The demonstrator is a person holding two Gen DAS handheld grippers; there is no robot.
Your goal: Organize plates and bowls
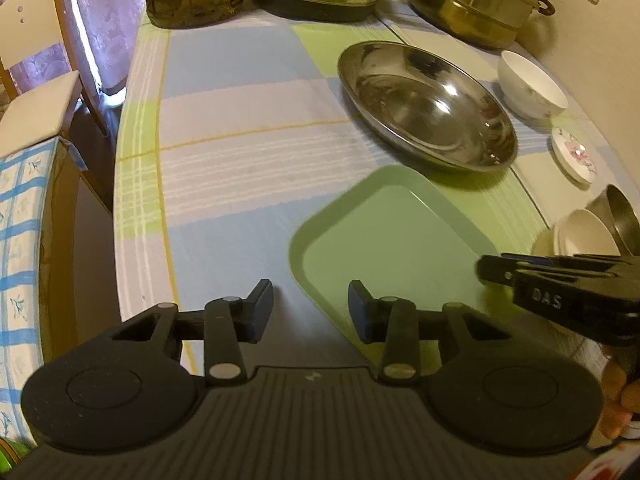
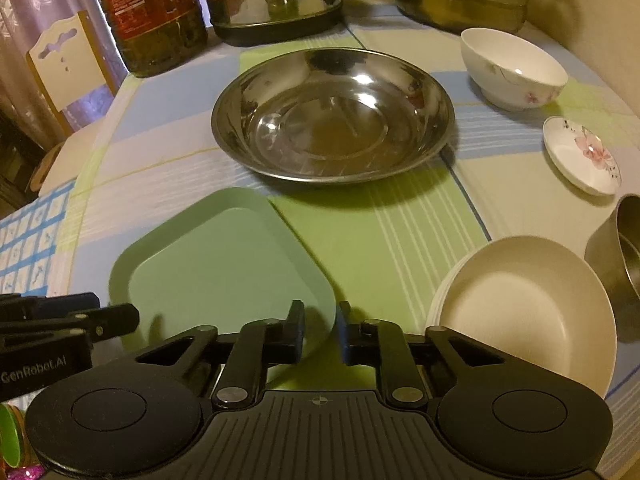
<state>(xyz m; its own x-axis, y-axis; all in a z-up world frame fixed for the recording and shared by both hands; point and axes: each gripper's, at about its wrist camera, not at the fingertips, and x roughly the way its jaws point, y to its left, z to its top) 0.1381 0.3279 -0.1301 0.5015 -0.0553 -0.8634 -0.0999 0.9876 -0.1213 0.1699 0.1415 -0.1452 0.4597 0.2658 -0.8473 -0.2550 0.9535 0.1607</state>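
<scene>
The right gripper (image 2: 321,330) has its jaws drawn narrow over the near corner of the green tray (image 2: 224,256). The tray's corner edge sits in the gap, but whether the pads pinch it I cannot tell. The left gripper (image 1: 310,310) stands about half open, bare tablecloth between its jaws, with the tray's near-left edge by its right finger.

From the right gripper, a stack of white plates (image 2: 528,312) lies at three o'clock, a steel cup (image 2: 624,248) just beyond it. A steel basin (image 2: 332,116) sits at twelve o'clock, a white bowl (image 2: 512,68) at one, a small flowered saucer (image 2: 580,156) at two.

Little sorting looks done. Only the white plates are stacked. The tray is empty, and the basin, bowl and saucer stand apart on the table (image 2: 380,220). I judge the job is near its start.
</scene>
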